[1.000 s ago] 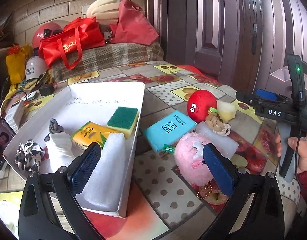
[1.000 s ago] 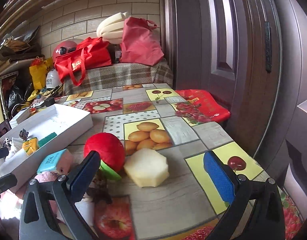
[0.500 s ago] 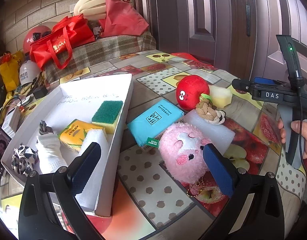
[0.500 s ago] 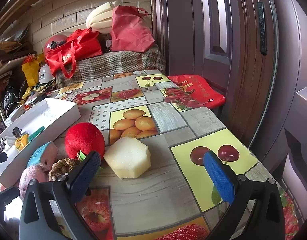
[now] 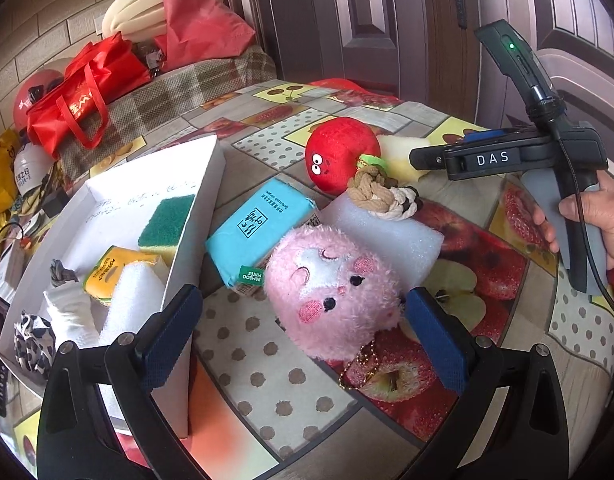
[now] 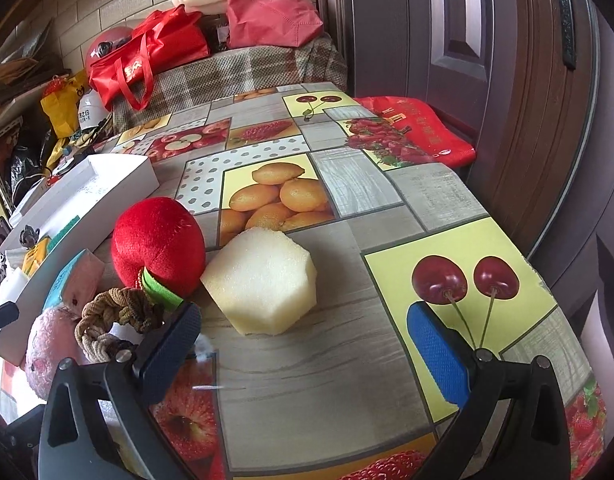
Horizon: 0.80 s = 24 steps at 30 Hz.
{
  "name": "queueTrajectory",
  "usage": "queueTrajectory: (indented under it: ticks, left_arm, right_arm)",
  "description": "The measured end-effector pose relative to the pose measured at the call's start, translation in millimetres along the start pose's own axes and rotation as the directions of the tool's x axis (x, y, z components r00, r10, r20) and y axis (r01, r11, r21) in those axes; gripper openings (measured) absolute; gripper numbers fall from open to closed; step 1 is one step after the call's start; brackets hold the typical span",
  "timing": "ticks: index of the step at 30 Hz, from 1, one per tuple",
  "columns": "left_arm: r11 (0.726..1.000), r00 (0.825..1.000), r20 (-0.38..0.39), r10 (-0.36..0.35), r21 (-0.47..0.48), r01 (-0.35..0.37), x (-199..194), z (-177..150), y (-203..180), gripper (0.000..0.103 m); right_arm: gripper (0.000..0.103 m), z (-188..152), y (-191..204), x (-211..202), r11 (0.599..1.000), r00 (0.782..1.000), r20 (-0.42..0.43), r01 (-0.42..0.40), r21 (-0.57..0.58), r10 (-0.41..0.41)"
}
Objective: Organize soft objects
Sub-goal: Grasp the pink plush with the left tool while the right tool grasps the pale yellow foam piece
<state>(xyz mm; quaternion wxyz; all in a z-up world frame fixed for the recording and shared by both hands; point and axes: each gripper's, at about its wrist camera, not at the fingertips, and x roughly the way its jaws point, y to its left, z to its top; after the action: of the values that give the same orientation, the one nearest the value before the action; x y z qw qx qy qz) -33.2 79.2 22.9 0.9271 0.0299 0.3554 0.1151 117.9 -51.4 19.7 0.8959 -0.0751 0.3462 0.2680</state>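
The left gripper (image 5: 303, 340) is spread wide around the pink plush toy (image 5: 333, 294), whose right side is just beside the right pad, while the left pad overlaps the near corner of the white box (image 5: 195, 220); the blue tissue pack (image 5: 263, 226) and a white foam block (image 5: 387, 236) crowd the plush from behind. The right gripper (image 6: 303, 344) is also spread, holding nothing, above open tabletop (image 6: 387, 208) before the pale foam chunk (image 6: 263, 280), with bare surface running to the right edge. The red plush apple (image 6: 159, 240) hides part of the chunk, and the knotted rope (image 6: 115, 312) is cut off by the left pad.
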Motion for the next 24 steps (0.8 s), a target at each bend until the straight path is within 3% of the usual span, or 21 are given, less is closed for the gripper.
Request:
queueTrajectory:
  ticks: [6, 12, 14, 15, 16, 17, 21, 24]
  left_arm:
    - [0.998, 0.998, -0.026, -0.052, -0.033, 0.051, 10, 4, 1, 0.098]
    - [0.995, 0.995, -0.059, -0.078, -0.063, 0.074, 17, 4, 4, 0.093]
    - [0.994, 0.993, -0.075, -0.095, -0.07, 0.089, 20, 4, 5, 0.08]
    - [0.993, 0.992, -0.081, -0.102, -0.07, 0.096, 21, 4, 5, 0.064]
    - [0.993, 0.991, -0.09, -0.103, -0.071, 0.097, 23, 4, 4, 0.061]
    - [0.992, 0.99, -0.088, -0.109, -0.072, 0.103, 23, 4, 5, 0.061]
    - [0.99, 0.992, -0.046, -0.116, -0.08, 0.113, 15, 4, 7, 0.058]
    - [0.99, 0.994, 0.006, -0.111, -0.088, 0.111, 5, 3, 10, 0.058]
  right_arm:
    - [0.103, 4, -5, 13, 0.999, 0.998, -0.058, -0.032, 0.02, 0.033]
    - [0.103, 12, 15, 26, 0.995, 0.996, -0.084, -0.037, -0.094, 0.029]
    - [0.095, 13, 22, 33, 0.99, 0.993, -0.114, -0.043, -0.132, 0.028]
    - [0.09, 13, 24, 33, 0.989, 0.993, -0.113, -0.039, -0.142, 0.023]
    - [0.071, 13, 25, 32, 0.988, 0.994, -0.104, -0.042, -0.148, 0.027]
    - [0.065, 13, 25, 30, 0.987, 0.995, -0.096, -0.041, -0.154, 0.027]
    - [0.059, 13, 22, 26, 0.989, 0.997, -0.069, -0.041, -0.14, 0.031]
    - [0.059, 14, 12, 13, 0.996, 0.999, -0.001, -0.034, -0.085, 0.034]
